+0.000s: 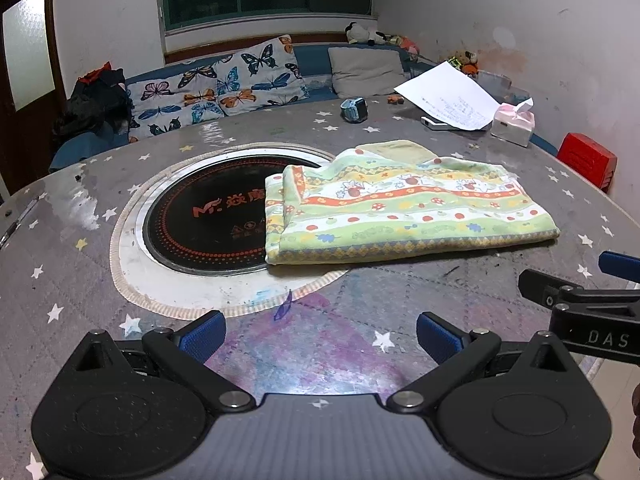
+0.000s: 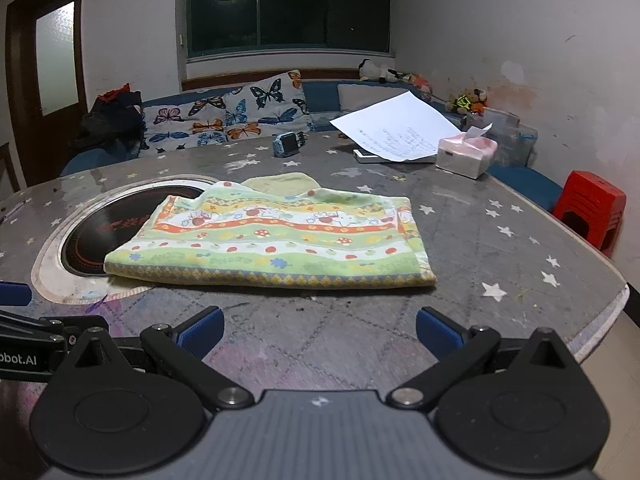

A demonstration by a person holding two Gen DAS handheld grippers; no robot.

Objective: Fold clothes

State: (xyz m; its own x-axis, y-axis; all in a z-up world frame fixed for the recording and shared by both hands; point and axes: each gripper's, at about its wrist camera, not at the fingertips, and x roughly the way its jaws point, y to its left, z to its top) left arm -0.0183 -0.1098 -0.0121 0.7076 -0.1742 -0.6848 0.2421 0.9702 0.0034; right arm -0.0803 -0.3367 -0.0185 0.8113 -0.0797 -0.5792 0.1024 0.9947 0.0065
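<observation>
A folded green, white and orange patterned cloth (image 1: 404, 208) lies flat on the grey star-print table (image 1: 360, 300), its left end over the black round cooktop (image 1: 200, 216). It also shows in the right wrist view (image 2: 272, 240). My left gripper (image 1: 320, 334) is open and empty, held above the table short of the cloth's near edge. My right gripper (image 2: 318, 330) is open and empty, also short of the cloth. The right gripper shows at the right edge of the left wrist view (image 1: 592, 300). The left gripper shows at the left edge of the right wrist view (image 2: 36, 336).
At the table's far side lie a paper sheet (image 2: 394, 130), a pink tissue pack (image 2: 466, 154) and a small blue gadget (image 2: 288, 144). A red stool (image 2: 590, 208) stands off the right edge. A sofa with butterfly cushions (image 2: 228, 120) is behind.
</observation>
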